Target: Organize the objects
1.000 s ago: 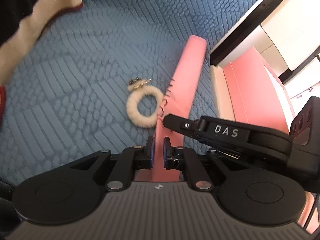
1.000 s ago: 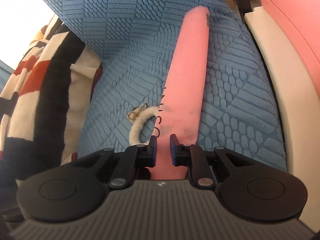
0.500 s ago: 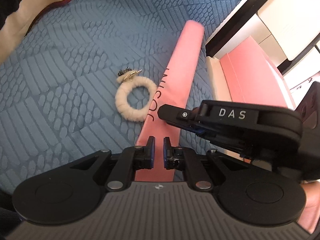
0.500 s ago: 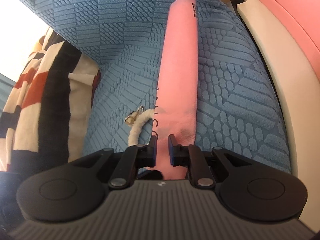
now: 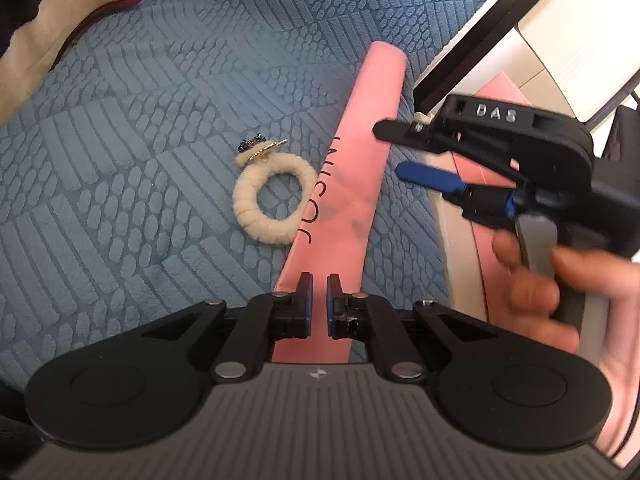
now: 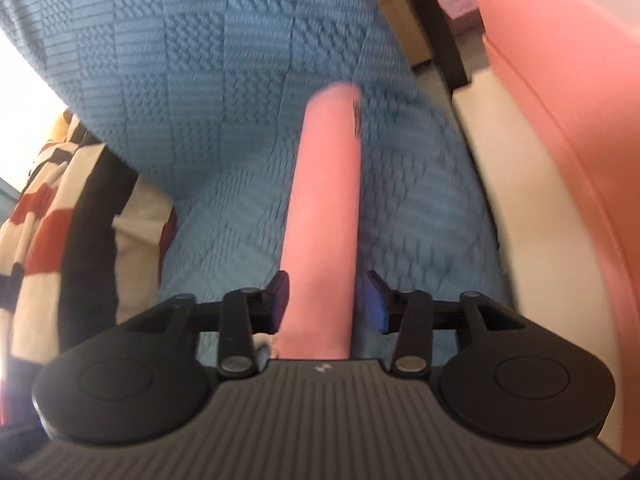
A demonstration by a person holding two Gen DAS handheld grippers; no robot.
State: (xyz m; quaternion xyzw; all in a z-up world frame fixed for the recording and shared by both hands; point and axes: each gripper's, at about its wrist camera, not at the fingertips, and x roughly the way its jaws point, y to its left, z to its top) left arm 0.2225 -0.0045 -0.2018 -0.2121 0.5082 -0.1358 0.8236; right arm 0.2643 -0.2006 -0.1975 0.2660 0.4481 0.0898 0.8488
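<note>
A long pink pouch [image 5: 352, 184] with dark lettering lies on the blue textured bedspread [image 5: 140, 140]. A cream fluffy hair tie [image 5: 270, 200] with a small metal charm rests against its left side. My left gripper [image 5: 319, 284] is shut and empty, just above the pouch's near end. My right gripper [image 5: 388, 152] hovers to the right above the pouch with its jaws apart. In the right wrist view the right gripper [image 6: 327, 286] is open, its fingers on either side of the pouch [image 6: 324, 216], and the picture is blurred.
A striped black, cream and red cloth [image 6: 60, 232] lies at the left on the bed. A pink and cream padded edge [image 6: 552, 160] runs along the right. White and black furniture [image 5: 532, 28] stands beyond it.
My right gripper has opened its jaws and lifted up and away to the right. The left gripper has stayed shut over the pouch's near end.
</note>
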